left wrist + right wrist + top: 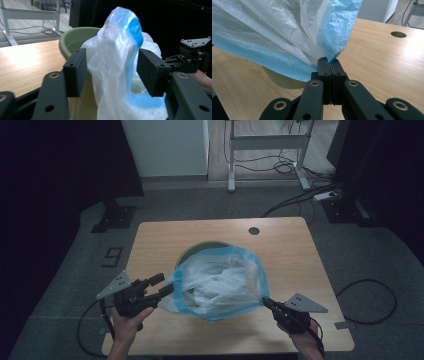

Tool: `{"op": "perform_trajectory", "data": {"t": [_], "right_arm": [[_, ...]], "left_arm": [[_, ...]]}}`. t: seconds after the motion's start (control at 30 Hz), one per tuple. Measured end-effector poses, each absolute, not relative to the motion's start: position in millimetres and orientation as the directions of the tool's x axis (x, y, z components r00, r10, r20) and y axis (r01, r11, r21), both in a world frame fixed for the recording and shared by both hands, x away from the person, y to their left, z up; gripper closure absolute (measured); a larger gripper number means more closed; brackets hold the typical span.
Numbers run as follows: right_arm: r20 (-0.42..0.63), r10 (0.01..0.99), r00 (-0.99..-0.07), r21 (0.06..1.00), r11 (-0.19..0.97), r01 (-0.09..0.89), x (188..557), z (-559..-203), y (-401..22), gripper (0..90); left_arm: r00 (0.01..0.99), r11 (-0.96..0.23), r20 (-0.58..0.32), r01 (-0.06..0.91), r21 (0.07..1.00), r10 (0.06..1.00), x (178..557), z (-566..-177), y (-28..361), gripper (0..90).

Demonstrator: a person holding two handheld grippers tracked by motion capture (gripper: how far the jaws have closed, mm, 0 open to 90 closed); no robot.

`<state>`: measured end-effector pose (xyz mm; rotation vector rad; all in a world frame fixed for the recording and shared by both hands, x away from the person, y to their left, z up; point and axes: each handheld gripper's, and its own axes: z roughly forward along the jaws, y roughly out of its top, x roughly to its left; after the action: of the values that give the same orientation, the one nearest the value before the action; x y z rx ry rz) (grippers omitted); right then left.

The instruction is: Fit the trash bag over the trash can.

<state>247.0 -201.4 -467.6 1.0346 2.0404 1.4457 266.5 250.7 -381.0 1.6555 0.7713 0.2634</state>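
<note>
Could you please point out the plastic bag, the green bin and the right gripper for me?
plastic bag (220, 282): high view, on its crumpled clear middle.
green bin (75, 40): left gripper view, on its inner wall below the rim.
right gripper (329, 63): right gripper view, between its shut fingertips pinching the bag's blue edge.

Dim high view; brighter, slightly blurred close-ups.

One plastic bag (220, 282), one green bin (75, 40), one table (295, 255), two tongs
</note>
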Motion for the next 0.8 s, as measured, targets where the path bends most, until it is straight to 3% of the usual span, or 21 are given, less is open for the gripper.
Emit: {"op": "perform_trajectory", "data": {"t": [0.23, 0.33, 0.47, 0.53, 0.63, 0.8], "right_arm": [[0.069, 0.776, -0.627, 0.93, 0.178, 0.322, 247.2, -467.8, -200.6, 88.0], [0.063, 0.774, -0.63, 0.931, 0.182, 0.316, 246.6, -467.7, -201.2, 87.7], [0.058, 0.773, -0.632, 0.934, 0.182, 0.309, 245.9, -467.6, -202.5, 85.7], [0.054, 0.771, -0.635, 0.935, 0.184, 0.303, 245.2, -467.3, -203.1, 80.5], [0.049, 0.761, -0.647, 0.946, 0.172, 0.275, 242.8, -463.7, -205.0, 65.6], [0.072, 0.757, -0.649, 0.96, 0.124, 0.252, 243.6, -449.8, -213.0, 48.6]], "left_arm": [[0.764, -0.106, -0.213, 0.345, 0.933, 0.609, 289.1, -361.1, 233.2, 40.8], [0.774, -0.126, -0.227, 0.366, 0.922, 0.591, 301.4, -358.5, 228.4, 48.7], [0.78, -0.157, -0.227, 0.382, 0.911, 0.584, 308.6, -361.6, 223.8, 67.0], [0.776, -0.16, -0.226, 0.386, 0.908, 0.589, 310.6, -363.6, 222.4, 77.9], [0.772, -0.145, -0.224, 0.378, 0.915, 0.595, 312.3, -366.2, 222.5, 87.7], [0.759, -0.116, -0.217, 0.358, 0.926, 0.613, 312.6, -367.4, 225.8, 89.9]]}}
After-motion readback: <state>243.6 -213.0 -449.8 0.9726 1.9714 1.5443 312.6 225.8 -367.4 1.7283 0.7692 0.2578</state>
